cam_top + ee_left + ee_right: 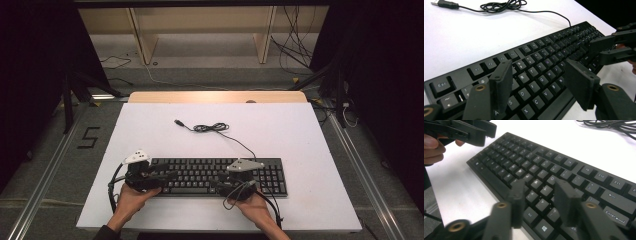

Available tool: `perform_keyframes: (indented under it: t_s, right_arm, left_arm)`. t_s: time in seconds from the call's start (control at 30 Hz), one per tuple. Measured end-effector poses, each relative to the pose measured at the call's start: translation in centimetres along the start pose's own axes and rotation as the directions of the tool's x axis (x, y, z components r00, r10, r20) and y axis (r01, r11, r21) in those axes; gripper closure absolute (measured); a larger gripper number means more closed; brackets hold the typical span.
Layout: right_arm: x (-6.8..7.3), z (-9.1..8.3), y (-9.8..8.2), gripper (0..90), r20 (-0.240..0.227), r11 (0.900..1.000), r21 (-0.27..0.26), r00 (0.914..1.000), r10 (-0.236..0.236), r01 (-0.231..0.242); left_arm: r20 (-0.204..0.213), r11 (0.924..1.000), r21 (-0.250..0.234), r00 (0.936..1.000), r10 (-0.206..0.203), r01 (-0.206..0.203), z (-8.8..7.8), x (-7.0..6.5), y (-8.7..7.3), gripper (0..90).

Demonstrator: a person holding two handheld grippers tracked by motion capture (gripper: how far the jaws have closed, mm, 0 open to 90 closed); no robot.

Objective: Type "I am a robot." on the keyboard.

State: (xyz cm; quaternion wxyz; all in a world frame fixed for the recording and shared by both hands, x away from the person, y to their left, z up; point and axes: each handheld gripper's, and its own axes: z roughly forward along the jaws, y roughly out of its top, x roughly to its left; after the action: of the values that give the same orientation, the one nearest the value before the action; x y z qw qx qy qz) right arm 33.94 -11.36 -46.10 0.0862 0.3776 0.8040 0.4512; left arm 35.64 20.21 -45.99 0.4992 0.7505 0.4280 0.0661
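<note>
A black keyboard lies near the front of the white table top. Its cable runs back to a loose coil and a USB plug. My left gripper hovers over the keyboard's left end, pointing right, jaws open with nothing between them. In the left gripper view the left gripper stands above the letter keys of the keyboard. My right gripper points left over the middle keys. In its own view the right gripper is open above the keyboard.
The far right gripper appears in the left gripper view, and the left gripper with a hand in the right gripper view. A wooden table edge lies behind the white top. Metal rails run along the floor on both sides.
</note>
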Motion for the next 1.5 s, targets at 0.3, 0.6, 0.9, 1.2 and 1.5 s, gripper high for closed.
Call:
perform_keyframes:
  t_s: [0.3,0.6,0.9,1.2,1.5]
  right_arm:
    - [-0.1,0.8,0.0,81.4,-0.002,1.0,0.028,0.9999,-0.012,0.012]
    - [-0.2,1.5,-0.2,86.7,0.004,0.998,0.061,0.9999,-0.017,0.016]
    - [-0.3,1.9,-0.3,86.8,0.01,0.997,0.076,0.9997,-0.022,0.021]
    - [-0.3,2.2,-0.5,86.9,0.014,0.995,0.092,0.9996,-0.024,0.023]
    - [-0.3,2.3,-0.6,87.1,0.013,0.995,0.1,0.9996,-0.027,0.025]
  left_arm:
    - [-0.003,0.9998,-0.014,0.9999,-0.012,0.012,-0.9,0.2,-0.6,35.6]
    - [0.0,0.9997,-0.022,1.0,-0.009,0.009,-1.2,0.0,-1.0,33.7]
    - [0.008,0.9995,-0.031,0.9999,0.007,-0.007,-1.4,-0.3,-1.2,32.0]
    - [0.012,0.9993,-0.036,0.9998,0.013,-0.012,-1.5,-0.5,-1.3,31.5]
    - [0.012,0.9992,-0.035,0.9997,0.021,-0.02,-1.4,-0.5,-1.3,31.3]
